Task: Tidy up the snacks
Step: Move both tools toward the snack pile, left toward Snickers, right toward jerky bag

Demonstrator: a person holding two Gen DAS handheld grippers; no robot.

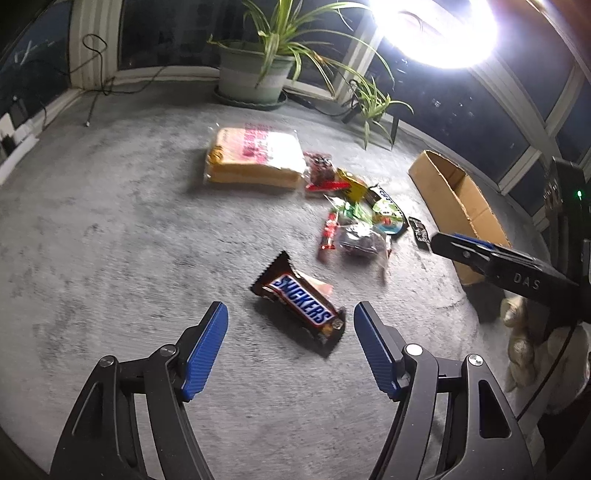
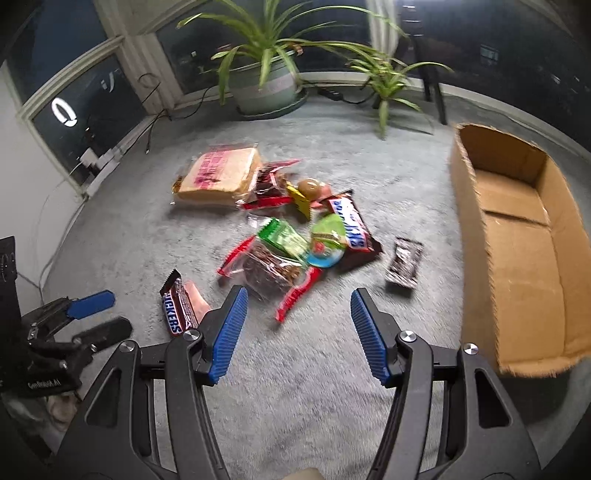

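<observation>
A Snickers bar [image 1: 301,304] lies on the grey carpet just ahead of my left gripper [image 1: 291,314], which is open and empty. The bar also shows in the right wrist view [image 2: 177,308]. A pile of snacks [image 2: 295,240] lies mid-carpet, with a second Snickers bar [image 2: 351,225], a bagged sandwich loaf [image 2: 219,175] and a small dark bar [image 2: 404,262]. My right gripper [image 2: 299,301] is open and empty, just short of the pile. An open cardboard box [image 2: 517,240] stands to the right. The left gripper shows at the left edge [image 2: 96,314].
A large potted plant [image 2: 266,85] and a smaller plant [image 2: 388,88] stand by the windows at the back. Cables [image 2: 155,110] run along the left wall. A bright lamp [image 1: 439,29] glares at the upper right. The right gripper's finger [image 1: 480,254] crosses before the box [image 1: 458,199].
</observation>
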